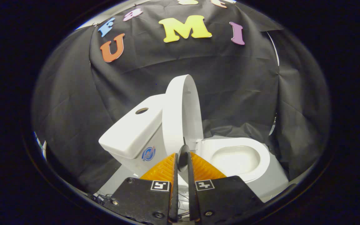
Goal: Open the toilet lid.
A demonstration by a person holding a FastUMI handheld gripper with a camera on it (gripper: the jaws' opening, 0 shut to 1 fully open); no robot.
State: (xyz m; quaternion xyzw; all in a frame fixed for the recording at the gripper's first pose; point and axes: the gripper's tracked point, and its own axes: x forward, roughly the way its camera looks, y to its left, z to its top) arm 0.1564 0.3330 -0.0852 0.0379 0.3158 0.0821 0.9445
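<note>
Toilet lid (182,115) looks basically upright already, leaning by the tank (133,131) behind the open bowl (236,159); gripper (182,157) fingers nearly pressed together, pinching nothing I can see; I'd just ease straight back, no bumping it.

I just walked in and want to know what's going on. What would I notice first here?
First you'd spot the white toilet lid, standing straight up and leaning toward the tank beside it. Next to it sits the open bowl, with its seat down. Close up, the tool has its two fingers nearly together, holding nothing, just in front of the lid's bottom edge.
</note>
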